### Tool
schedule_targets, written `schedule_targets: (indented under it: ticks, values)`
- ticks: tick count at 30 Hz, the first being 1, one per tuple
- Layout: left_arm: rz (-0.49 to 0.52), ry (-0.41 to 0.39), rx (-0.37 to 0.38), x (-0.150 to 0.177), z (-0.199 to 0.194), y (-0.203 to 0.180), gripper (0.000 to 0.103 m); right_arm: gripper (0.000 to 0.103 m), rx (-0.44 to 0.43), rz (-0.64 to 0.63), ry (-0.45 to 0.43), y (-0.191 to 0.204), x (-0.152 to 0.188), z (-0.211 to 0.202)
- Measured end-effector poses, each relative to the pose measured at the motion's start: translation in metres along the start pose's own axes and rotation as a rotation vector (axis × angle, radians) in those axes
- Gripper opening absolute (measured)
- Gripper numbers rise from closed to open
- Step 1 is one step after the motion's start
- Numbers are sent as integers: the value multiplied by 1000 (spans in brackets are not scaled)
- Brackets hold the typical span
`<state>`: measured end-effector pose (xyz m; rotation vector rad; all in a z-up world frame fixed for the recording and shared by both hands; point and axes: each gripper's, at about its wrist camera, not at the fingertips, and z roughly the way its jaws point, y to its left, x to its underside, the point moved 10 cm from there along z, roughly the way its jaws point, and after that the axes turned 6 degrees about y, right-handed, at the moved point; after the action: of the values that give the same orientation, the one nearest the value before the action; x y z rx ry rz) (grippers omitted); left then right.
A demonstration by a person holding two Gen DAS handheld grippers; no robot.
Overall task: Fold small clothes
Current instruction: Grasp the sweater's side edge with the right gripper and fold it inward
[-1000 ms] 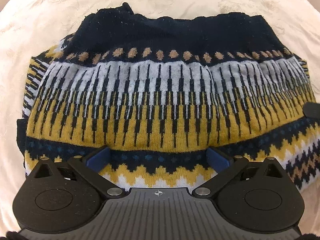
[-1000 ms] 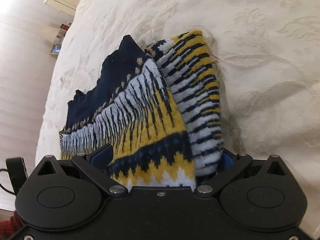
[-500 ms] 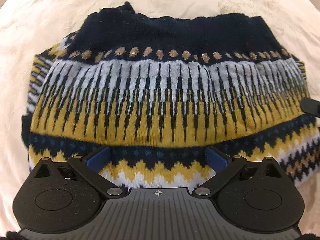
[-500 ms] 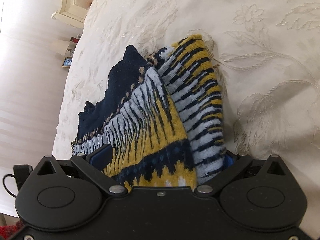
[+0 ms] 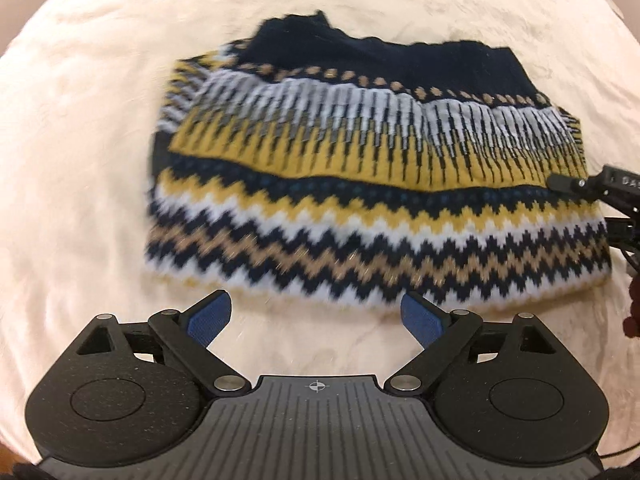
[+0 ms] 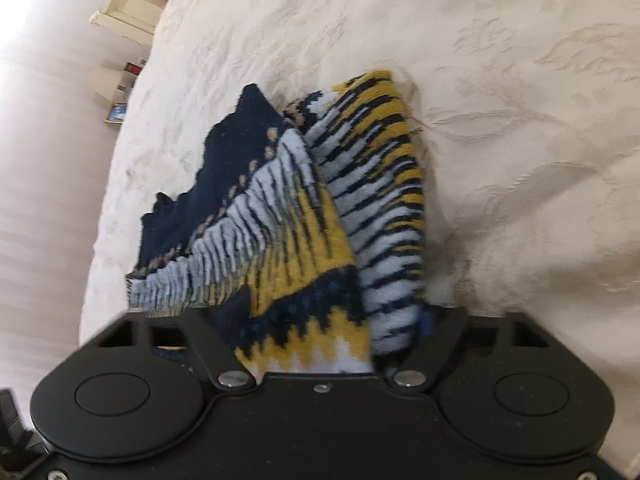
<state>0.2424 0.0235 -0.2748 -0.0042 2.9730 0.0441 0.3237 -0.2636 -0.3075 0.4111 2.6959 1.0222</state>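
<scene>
A folded knit sweater (image 5: 360, 184), navy, yellow, white and tan in zigzags and stripes, lies on the cream bedspread (image 5: 80, 160). My left gripper (image 5: 316, 312) is open and empty, just short of the sweater's near edge. My right gripper (image 6: 328, 320) has its blue-padded jaws wide around the sweater's end (image 6: 304, 240), with cloth deep between them; the frames do not show whether they pinch it. Its tip (image 5: 568, 182) shows at the sweater's right side in the left wrist view.
The cream floral bedspread (image 6: 500, 120) spreads all around the sweater. A cream headboard or carved furniture piece (image 6: 120, 4) and small items on the floor (image 6: 118, 114) lie beyond the bed's edge.
My left gripper has pulled back off the sweater's near edge, which now lies flat and whole in front of it. The right gripper stays around the sweater's end.
</scene>
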Motion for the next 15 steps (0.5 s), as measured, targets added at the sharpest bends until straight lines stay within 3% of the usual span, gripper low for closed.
schedule_targets:
  ticks: [2,9,15]
  values:
    - [-27,-9,-5,8,-11,5,92,41,-20,-8,2,1,1,-3]
    - [-98,-32,-13,34,-35,19,92,37,37,-98,-7,18,2,-8]
    - [-125,-49,10,34,-39,33,92,36,78,-119,-22,38,1,-14]
